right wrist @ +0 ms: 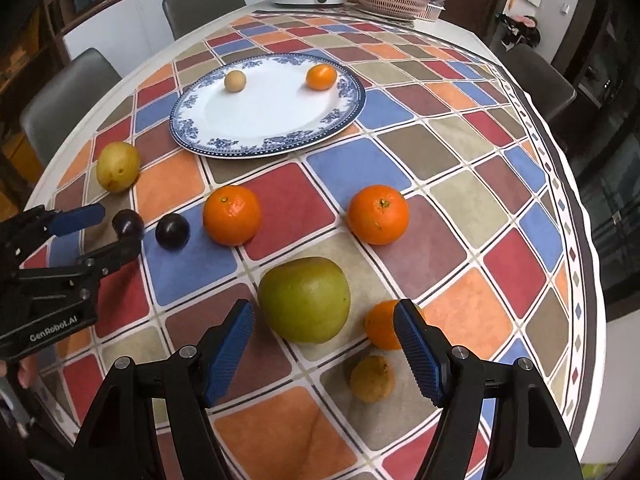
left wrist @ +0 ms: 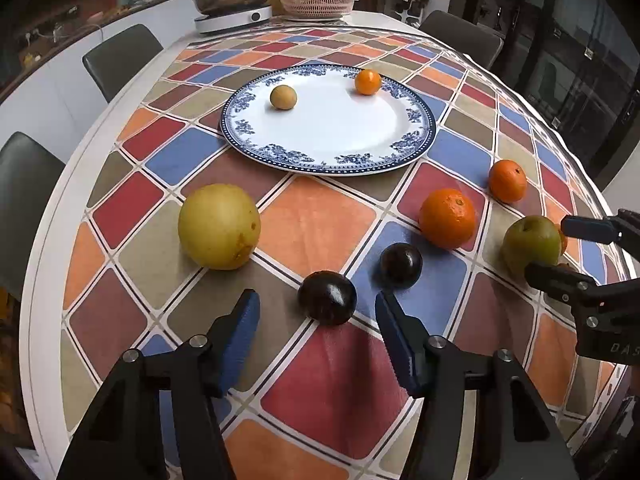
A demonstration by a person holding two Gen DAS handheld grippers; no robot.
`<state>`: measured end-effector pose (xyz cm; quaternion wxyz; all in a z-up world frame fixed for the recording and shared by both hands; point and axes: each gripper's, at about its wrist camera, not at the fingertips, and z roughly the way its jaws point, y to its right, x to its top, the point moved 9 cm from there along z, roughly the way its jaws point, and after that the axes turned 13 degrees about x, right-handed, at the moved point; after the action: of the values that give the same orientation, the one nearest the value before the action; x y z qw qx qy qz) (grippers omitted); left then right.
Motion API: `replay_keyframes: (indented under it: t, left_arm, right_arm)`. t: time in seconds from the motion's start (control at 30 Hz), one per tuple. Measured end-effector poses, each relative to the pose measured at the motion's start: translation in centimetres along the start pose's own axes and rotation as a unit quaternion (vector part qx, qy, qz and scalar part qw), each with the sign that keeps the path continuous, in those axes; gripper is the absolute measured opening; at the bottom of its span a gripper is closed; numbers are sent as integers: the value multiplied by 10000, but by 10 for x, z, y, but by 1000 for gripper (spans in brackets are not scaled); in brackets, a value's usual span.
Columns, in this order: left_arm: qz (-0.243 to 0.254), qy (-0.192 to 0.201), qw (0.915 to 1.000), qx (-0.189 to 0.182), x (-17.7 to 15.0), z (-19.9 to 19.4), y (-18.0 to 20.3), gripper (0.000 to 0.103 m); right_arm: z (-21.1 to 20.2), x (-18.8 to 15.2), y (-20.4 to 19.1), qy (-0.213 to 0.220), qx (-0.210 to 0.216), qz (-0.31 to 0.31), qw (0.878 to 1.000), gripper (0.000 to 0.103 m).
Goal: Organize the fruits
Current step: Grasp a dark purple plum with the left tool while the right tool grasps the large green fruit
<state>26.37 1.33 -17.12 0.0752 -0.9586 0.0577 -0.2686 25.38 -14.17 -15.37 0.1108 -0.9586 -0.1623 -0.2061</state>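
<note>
Your left gripper (left wrist: 316,316), jaws wide and empty, sat just behind the glossy dark round plum (left wrist: 327,297), dead ahead, nearer than your equally wide right gripper (right wrist: 324,332).

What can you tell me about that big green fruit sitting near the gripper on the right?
The green fruit is round, apple- or pear-like, with smooth, slightly shiny skin shading to yellow-brown on one side. It rests whole on the checkered tablecloth, just ahead of the open right gripper, whose fingers do not grip it. A small orange lies close beside it; whether they touch is unclear.
</note>
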Motion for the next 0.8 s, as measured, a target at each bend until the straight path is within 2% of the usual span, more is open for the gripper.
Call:
replay_keyframes:
  t: [0.3,0.5,0.8]
  left_arm:
    - [1,-152,9999,-83,0,9,5,36]
    - [-56,-190,9997,-128,1,11,4,31]
    - [-238,-264,9992,-158,-3,4,0,31]
  right_arm:
    - [3,7,1,68,41,-156,9998,73]
    - [8,9,-2,49,9,-319,9995,73]
    - [13,14,-2,-24,18,-471,9989,73]
